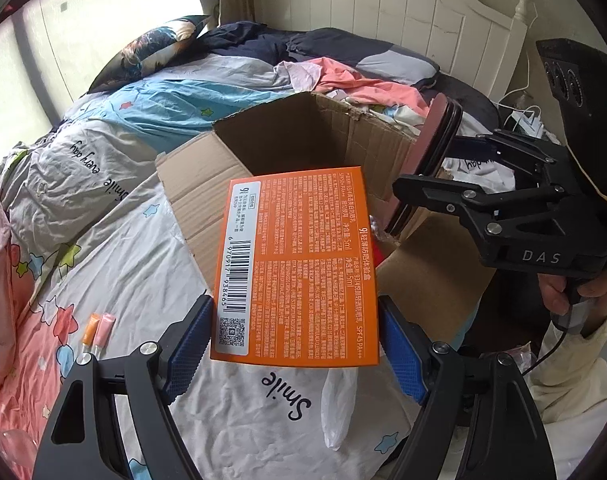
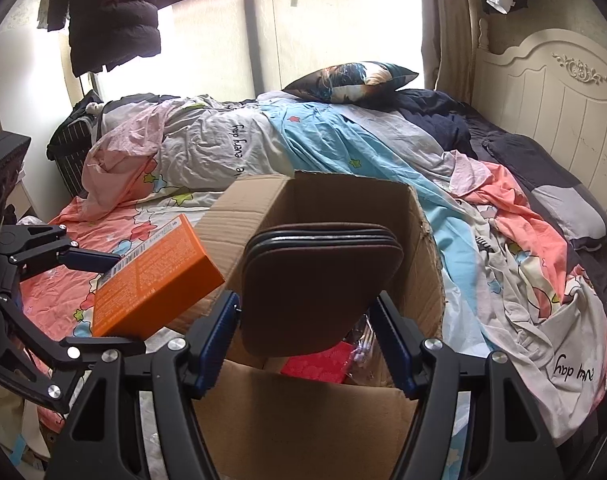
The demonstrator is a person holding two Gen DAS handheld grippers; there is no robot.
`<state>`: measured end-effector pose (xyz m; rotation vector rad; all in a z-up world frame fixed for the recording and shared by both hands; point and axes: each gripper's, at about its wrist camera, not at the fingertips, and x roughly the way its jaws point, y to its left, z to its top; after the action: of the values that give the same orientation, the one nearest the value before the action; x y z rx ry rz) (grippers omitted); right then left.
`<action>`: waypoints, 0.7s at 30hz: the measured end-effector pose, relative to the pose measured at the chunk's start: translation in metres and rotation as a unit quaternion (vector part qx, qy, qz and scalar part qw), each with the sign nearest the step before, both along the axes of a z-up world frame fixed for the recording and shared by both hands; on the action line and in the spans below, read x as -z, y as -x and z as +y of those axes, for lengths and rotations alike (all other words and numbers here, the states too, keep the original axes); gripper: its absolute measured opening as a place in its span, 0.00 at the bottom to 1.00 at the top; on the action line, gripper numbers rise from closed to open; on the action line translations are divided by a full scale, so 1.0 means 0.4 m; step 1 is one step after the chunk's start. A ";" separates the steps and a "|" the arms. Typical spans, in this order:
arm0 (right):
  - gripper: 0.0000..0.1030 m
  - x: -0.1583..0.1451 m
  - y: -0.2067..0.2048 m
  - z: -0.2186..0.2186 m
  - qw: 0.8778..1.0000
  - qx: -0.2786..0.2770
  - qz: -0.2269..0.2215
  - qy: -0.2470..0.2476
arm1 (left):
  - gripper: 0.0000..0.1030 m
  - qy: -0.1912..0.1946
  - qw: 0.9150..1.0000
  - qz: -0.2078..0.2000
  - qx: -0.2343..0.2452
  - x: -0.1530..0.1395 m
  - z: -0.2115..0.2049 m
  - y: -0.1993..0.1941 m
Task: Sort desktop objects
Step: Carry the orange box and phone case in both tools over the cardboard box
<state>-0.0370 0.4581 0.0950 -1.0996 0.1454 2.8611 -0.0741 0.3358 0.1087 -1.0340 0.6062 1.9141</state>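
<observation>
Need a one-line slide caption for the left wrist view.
Left gripper holds an orange box over an open cardboard box on a bed.

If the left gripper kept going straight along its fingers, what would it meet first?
Probably the cardboard box: the orange box clamped in the left gripper already reaches over its near flap, with the open mouth straight ahead. Depth is hard to judge through the fisheye.

Cardboard box [image 2: 335,208] on bed [image 2: 503,184], headboard [image 2: 551,92] behind.
</observation>
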 end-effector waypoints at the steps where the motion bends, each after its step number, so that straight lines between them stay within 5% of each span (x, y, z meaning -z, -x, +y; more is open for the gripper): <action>1: 0.61 0.003 0.000 0.003 1.000 0.001 -0.002 0.001 | 0.79 0.001 1.000 0.001 0.003 -0.001 0.009 -0.004; 21: 0.61 0.045 -0.019 0.063 0.999 0.023 -0.024 0.002 | 0.79 -0.009 0.999 -0.033 0.036 0.035 0.127 -0.005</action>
<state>-0.0295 0.4831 0.0769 -1.1509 0.1720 2.7928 -0.0720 0.3865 0.0946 -1.0453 0.5799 1.8139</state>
